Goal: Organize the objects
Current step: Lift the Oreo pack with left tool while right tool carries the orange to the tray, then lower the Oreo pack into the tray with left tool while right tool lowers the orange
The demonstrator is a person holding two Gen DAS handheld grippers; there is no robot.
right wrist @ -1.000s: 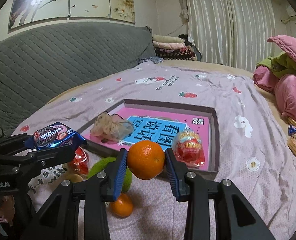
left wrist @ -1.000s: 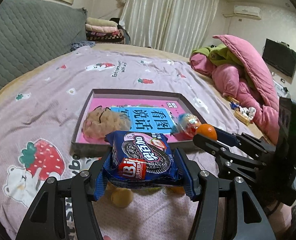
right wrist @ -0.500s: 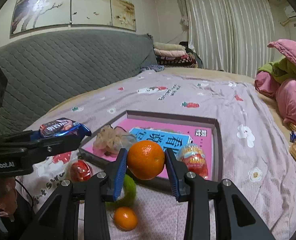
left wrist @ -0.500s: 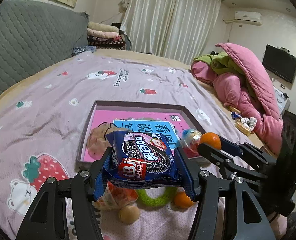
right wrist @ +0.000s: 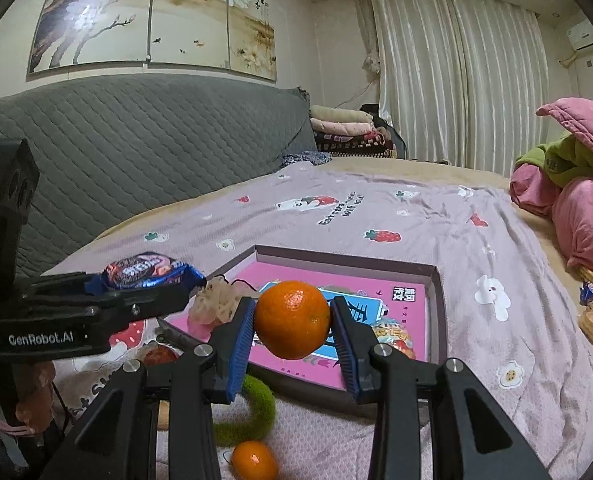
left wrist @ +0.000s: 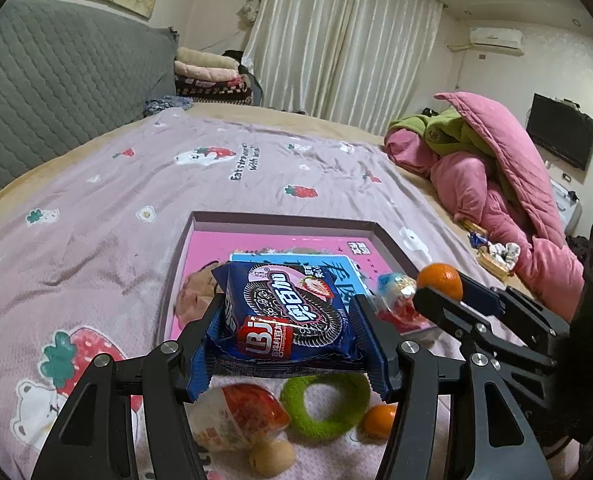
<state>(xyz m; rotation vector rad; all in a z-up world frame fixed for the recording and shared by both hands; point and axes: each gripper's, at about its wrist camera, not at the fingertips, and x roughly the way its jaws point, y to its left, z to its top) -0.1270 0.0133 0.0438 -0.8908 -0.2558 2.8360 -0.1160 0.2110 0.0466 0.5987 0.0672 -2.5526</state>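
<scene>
Cookie packet (left wrist: 286,312) clamped in left claw (left wrist: 288,334), orange (right wrist: 292,319) pinched in narrower right claw (right wrist: 292,340).

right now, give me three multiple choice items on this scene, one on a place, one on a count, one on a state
1. Where does the green ring lie?
A. inside the box
B. on the bedspread in front of the box
C. on the pink quilt

2. How many oranges show in the right wrist view?
A. one
B. two
C. four

3. What is the left gripper doing?
A. gripping a cookie pack
B. standing open with nothing in it
C. gripping an egg

Answers: 1 B, the ring sits on the bedspread outside the box. 2 B, one orange in the right gripper, another orange lying below. 3 A, the cookie pack is clamped between its pads.
</scene>
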